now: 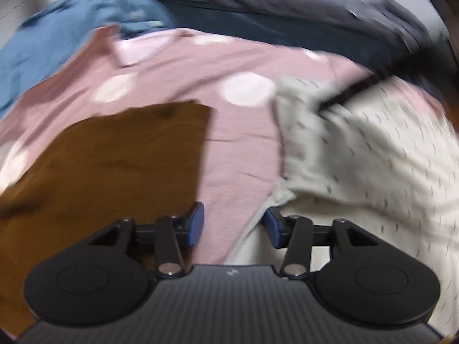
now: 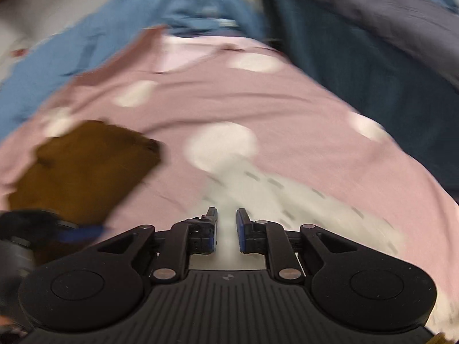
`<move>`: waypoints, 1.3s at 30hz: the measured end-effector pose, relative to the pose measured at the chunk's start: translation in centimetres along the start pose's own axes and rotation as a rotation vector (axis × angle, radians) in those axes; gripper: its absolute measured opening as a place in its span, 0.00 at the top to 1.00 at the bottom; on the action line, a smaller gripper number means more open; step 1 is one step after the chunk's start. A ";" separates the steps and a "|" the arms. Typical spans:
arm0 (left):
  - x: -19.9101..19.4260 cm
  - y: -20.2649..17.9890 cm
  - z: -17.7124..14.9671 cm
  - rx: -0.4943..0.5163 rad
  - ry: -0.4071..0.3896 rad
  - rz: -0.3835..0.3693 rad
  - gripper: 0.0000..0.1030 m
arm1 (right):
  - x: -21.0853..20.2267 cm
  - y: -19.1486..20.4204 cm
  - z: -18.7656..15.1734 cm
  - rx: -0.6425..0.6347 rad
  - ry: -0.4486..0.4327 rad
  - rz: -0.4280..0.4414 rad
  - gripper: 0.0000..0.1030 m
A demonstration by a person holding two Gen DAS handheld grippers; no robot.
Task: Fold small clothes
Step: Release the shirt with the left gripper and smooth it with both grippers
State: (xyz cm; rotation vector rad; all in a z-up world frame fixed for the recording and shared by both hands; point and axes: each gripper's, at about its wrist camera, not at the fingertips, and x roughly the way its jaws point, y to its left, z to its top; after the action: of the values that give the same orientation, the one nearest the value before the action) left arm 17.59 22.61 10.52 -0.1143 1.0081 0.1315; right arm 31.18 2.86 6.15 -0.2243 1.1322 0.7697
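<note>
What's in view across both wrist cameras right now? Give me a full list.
white garment: one, white with small grey dashes, right of the left gripper; it lies on the pink sheet and runs under the right gripper's jaws
brown garment: one, brown, folded flat on the sheet's left side
pink sheet: one, pink with large pale dots, under both garments
blue garment: one, denim blue, crumpled at far left
dark bedding: grey and navy, far right
left gripper: black, blue pads, jaws apart, nothing pinched
right gripper: black, blue pads, jaws narrowly apart over the white garment; pad contact too blurred to tell
</note>
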 end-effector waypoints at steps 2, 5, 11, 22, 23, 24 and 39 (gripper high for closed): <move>-1.9 -0.2 0.1 -0.018 -0.074 -0.055 0.53 | -2.6 -1.3 -2.1 0.112 -0.129 -0.011 0.65; -3.1 -2.3 0.8 0.063 -0.128 -0.121 0.47 | -6.0 -2.5 -5.6 0.194 -0.218 -0.045 0.57; -2.0 -8.3 3.2 0.245 -0.152 -0.210 0.47 | -10.8 -6.1 -14.0 0.389 -0.191 -0.302 0.44; 7.0 -9.2 4.6 0.389 -0.008 -0.022 0.05 | -12.3 -8.5 -25.2 0.467 -0.093 -0.490 0.28; 7.2 -8.9 4.7 0.398 -0.004 -0.028 0.03 | -12.6 -8.6 -25.8 0.467 -0.112 -0.484 0.29; 7.2 -8.8 4.8 0.406 0.001 -0.034 0.03 | -12.8 -8.5 -26.1 0.455 -0.116 -0.492 0.29; -3.7 -5.9 0.2 0.448 -0.020 -0.117 0.00 | -24.5 -4.3 -28.8 0.542 -0.347 -0.169 0.10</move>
State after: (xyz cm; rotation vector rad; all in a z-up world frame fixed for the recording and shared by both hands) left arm 16.78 16.58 13.95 0.2364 0.9862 -0.2009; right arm 8.02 -26.26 14.19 0.2594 0.9359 0.3141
